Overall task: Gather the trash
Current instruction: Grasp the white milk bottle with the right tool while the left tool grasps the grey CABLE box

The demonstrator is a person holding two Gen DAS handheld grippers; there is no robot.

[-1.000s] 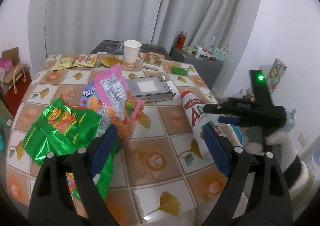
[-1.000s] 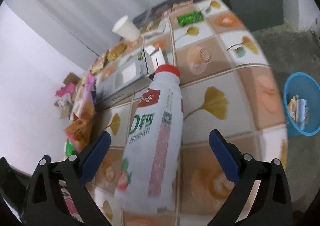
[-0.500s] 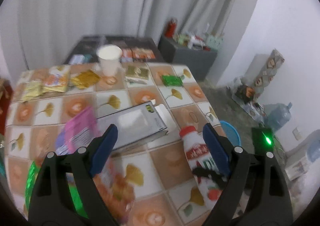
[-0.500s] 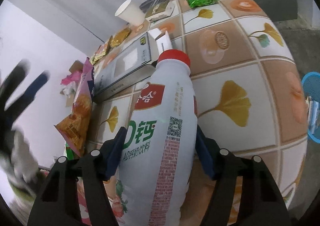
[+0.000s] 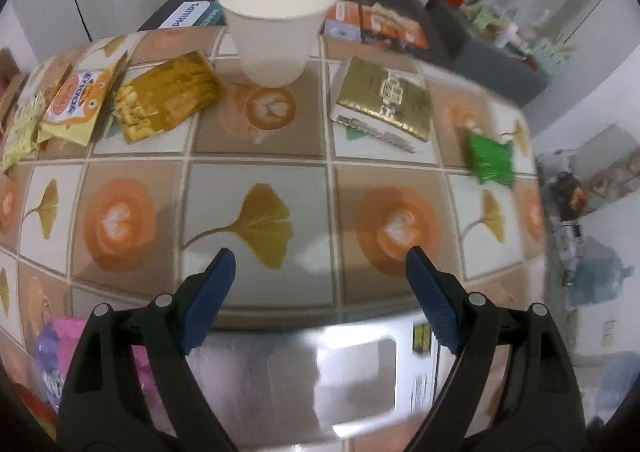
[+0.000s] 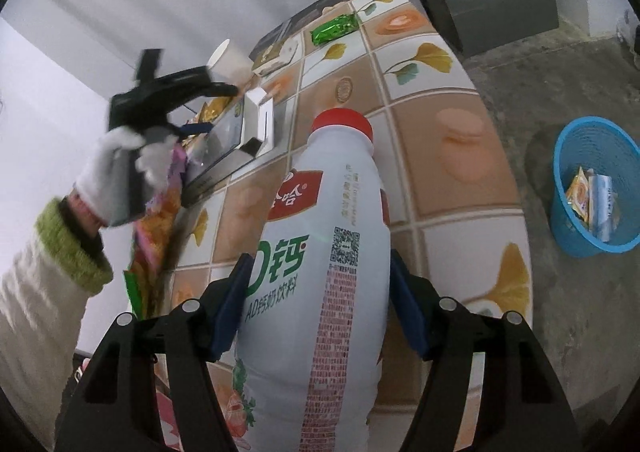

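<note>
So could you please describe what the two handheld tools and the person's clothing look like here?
Both tools, left and right, share one design: matte black plastic arms with round silver rivets, ending in ridged dark blue pads. In the right wrist view, the hand wears a white knit glove, above a fuzzy cream sleeve with a green ribbed cuff.

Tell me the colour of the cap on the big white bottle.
Red cap, seen best in the right wrist view.

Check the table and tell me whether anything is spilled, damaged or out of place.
Nothing spilled. The grey box has its end flap hanging open, and snack wrappers lie scattered around the upright paper cup.
</note>
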